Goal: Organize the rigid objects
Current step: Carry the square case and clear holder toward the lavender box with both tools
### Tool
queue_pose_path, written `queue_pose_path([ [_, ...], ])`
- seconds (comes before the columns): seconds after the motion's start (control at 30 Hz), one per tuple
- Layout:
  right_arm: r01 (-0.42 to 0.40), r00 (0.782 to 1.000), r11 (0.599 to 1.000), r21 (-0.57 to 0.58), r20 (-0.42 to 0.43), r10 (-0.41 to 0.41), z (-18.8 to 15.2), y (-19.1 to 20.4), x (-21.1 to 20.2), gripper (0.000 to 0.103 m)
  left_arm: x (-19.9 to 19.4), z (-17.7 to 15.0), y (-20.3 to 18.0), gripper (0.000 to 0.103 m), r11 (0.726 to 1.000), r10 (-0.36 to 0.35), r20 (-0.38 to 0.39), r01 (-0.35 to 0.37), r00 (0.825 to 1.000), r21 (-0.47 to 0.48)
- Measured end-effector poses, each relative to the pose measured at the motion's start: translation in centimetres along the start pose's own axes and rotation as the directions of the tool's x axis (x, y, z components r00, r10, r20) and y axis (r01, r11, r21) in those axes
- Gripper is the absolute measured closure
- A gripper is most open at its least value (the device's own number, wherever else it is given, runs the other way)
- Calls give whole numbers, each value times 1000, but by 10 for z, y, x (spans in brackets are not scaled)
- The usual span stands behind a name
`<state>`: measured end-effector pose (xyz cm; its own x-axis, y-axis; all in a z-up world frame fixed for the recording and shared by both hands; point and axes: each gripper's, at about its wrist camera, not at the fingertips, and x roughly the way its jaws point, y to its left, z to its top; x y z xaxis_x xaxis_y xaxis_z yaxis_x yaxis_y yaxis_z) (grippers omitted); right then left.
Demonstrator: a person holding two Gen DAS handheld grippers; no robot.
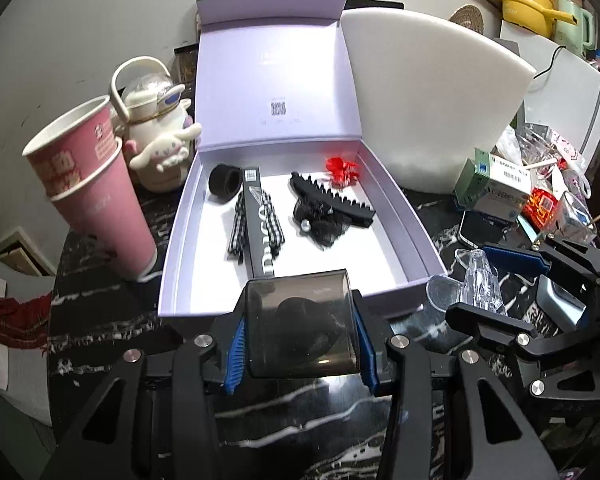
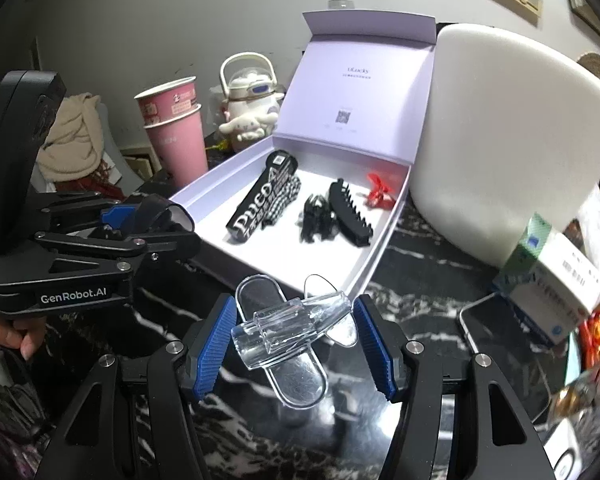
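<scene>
Left gripper (image 1: 302, 328): blue pads pressed on both sides of a smoky, translucent dark case (image 1: 300, 320) with a dark rounded item inside. Jaws partly closed, firm hold. Case hangs just short of the near wall of the open lavender box (image 1: 416, 240), above the black marble-veined tabletop (image 1: 100, 308).

Right gripper (image 2: 296, 336): jaws partly closed around a clear plastic piece (image 2: 292, 328), a small tube body with flat oval wings. One blue pad meets the tube's end on the right; contact on the left pad is hard to confirm, but the piece sits lifted between them. Held near the box's front corner. In the left wrist view this same gripper shows at the right edge, clear piece at its tips.

Box contents, lid standing upright at the back:
- black ring-shaped item (image 1: 224, 180), far left corner
- long black printed tube (image 1: 260, 220) lying lengthwise, a black-and-white checked bow (image 1: 240, 224) around it
- black toothed hair claw (image 1: 336, 204), centre right, with a dark lacy bundle (image 1: 320, 228) touching it
- red clip (image 1: 340, 170) near the far right wall

Outward: two stacked pink paper cups (image 1: 88, 184) left of the box; a white cartoon-dog bottle (image 1: 160, 140) behind them. White rounded foam block (image 1: 432, 100) right of the box, touching its side. Green-and-white carton (image 1: 496, 184) and a phone (image 2: 496, 340) further right, among clutter. A person's fingers (image 2: 16, 336) grip the left tool's handle in the right wrist view.
</scene>
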<state>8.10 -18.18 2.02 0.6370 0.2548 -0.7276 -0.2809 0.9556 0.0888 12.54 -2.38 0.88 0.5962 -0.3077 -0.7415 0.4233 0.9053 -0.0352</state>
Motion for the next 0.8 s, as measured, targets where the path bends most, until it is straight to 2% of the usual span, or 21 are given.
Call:
queue_pose_path([
  [0.23, -14, 1000, 1000, -14, 28, 14, 22, -8, 1, 42, 1, 22, 5, 59, 1000, -11, 32, 11, 999, 1],
  [0.43, -5, 999, 1000, -15, 47, 6, 42, -17, 2, 42, 4, 40, 10, 59, 1000, 8, 53, -9, 999, 11],
  [0.53, 4, 998, 1000, -24, 60, -3, 52, -21, 3, 42, 7, 51, 12, 59, 999, 42, 84, -45, 996, 23],
  [0.8, 18, 995, 999, -45, 104, -14, 80, -31, 6, 42, 17, 73, 23, 59, 999, 34, 107, -36, 994, 19],
])
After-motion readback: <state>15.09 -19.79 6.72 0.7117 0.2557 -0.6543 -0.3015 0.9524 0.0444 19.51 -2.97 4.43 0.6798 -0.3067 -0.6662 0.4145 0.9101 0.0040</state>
